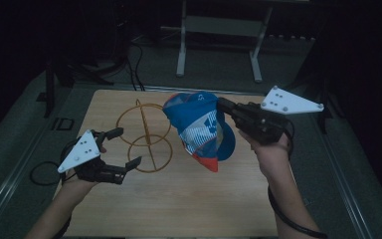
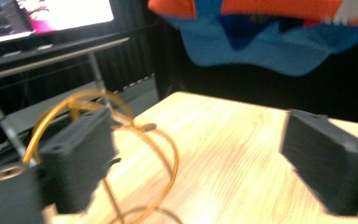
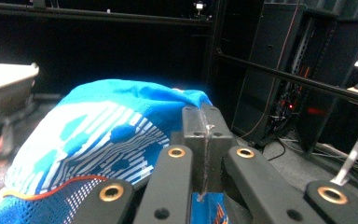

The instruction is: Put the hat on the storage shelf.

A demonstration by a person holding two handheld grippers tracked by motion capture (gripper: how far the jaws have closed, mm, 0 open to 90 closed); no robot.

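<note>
Blue cap lifted above the surface, clenched in right gripper fingers, brim partly cut off, left gripper fingers released beside blurred, seemingly wire stand.

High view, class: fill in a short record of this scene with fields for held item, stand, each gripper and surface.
Held item: blue, white and orange fabric cap, lifted off the table
Stand: gold wire ring stand, on the table, nothing on it
Right gripper: shut on the cap's edge
Left gripper: open, jaws apart beside the stand
Surface: light wooden table
</note>
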